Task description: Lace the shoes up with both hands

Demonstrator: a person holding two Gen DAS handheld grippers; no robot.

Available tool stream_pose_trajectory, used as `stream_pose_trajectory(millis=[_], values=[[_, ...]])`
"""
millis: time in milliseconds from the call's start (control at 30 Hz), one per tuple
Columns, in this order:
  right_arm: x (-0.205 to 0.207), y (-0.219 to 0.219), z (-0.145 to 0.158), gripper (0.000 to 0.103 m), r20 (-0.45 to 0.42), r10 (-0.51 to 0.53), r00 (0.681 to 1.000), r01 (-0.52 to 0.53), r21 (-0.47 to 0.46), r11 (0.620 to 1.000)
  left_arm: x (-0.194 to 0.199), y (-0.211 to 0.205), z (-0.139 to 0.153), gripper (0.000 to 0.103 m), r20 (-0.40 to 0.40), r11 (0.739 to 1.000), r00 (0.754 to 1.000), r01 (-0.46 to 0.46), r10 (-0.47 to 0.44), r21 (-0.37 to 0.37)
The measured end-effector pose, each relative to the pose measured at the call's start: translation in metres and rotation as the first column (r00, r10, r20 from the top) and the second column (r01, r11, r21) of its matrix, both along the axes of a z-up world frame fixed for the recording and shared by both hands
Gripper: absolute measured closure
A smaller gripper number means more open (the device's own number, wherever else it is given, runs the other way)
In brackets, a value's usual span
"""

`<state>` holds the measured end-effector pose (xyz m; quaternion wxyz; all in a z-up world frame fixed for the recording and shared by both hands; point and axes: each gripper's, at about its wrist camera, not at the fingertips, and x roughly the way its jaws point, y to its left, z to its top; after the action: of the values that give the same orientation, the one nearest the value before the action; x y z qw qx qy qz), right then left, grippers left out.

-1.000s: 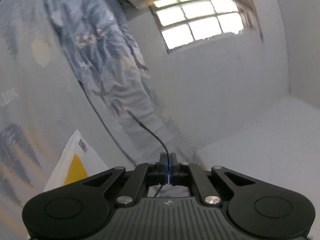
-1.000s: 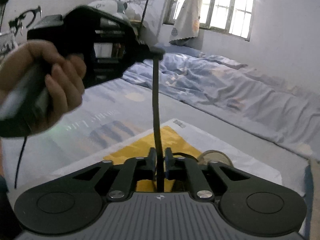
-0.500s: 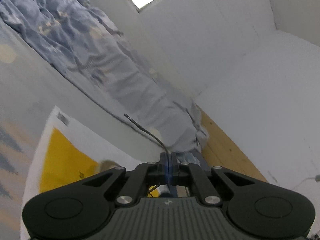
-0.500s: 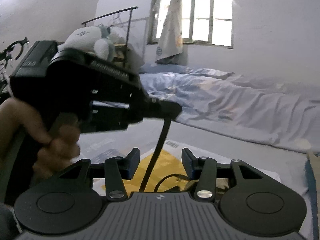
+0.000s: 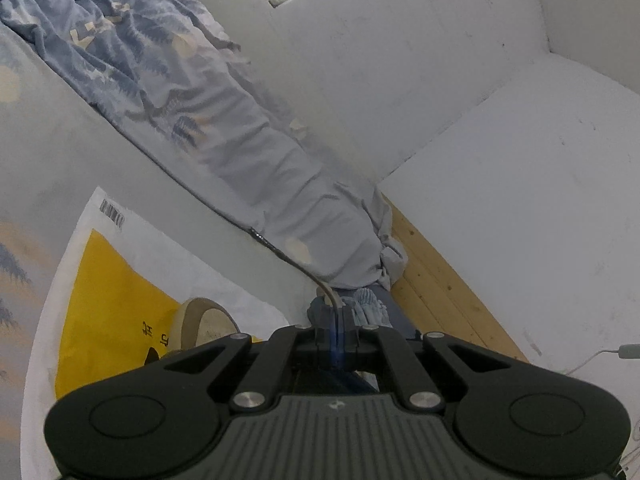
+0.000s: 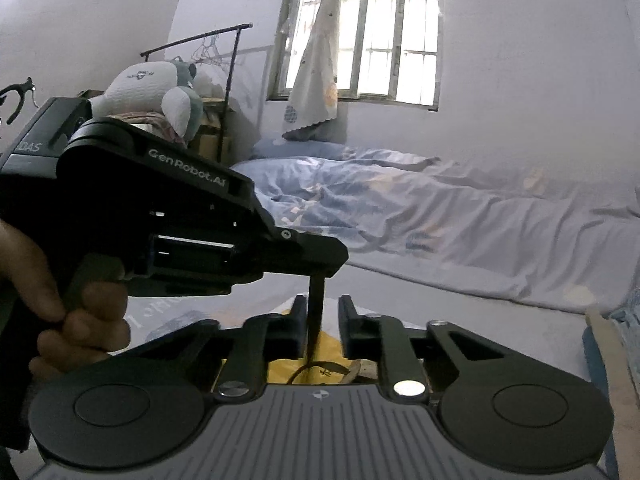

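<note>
Two grippers share one black shoelace above the shoe on the yellow bag. Our left gripper pinches its end; our right gripper is closing around the strand, pads not yet touching. Most lacing seems left.

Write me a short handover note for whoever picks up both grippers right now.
Left gripper: shut on the black shoelace, holding it up taut.
Right gripper: jaws closing around the same lace lower down; pads not yet pressing it.
Shoe: on the yellow and white bag on the bed, mostly hidden behind the grippers.
Done: lace end picked up.
Left: how many eyelets are threaded cannot be seen; check, then carry on lacing.
</note>
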<state>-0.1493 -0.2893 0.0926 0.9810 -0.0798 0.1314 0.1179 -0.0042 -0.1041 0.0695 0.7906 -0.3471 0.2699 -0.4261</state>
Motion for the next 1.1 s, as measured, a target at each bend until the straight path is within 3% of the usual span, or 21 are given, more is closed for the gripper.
stream_pose_trajectory(millis=[233,567,900,1100], values=[[0.000,0.002,-0.002,0.099,-0.003,0.014,1.000,-0.015,-0.033,0.999,0.001,0.001,-0.002,0.103,-0.017,1.000,1.000,0.002,-0.002,-0.016],[-0.007,0.011,-0.006,0.100,0.012,0.058,0.998,-0.057,-0.095,0.994,0.006,0.012,-0.005,0.103,-0.039,0.997,0.999,-0.036,0.034,-0.063],[-0.007,0.021,-0.016,0.100,-0.038,0.109,0.993,-0.114,-0.159,0.981,0.009,0.028,-0.002,0.103,-0.039,0.991,0.995,-0.096,0.093,-0.095],[-0.007,0.020,-0.017,0.100,-0.048,0.113,0.992,-0.120,-0.157,0.980,0.007,0.029,0.004,0.103,-0.006,0.992,0.994,-0.113,0.113,-0.057]])
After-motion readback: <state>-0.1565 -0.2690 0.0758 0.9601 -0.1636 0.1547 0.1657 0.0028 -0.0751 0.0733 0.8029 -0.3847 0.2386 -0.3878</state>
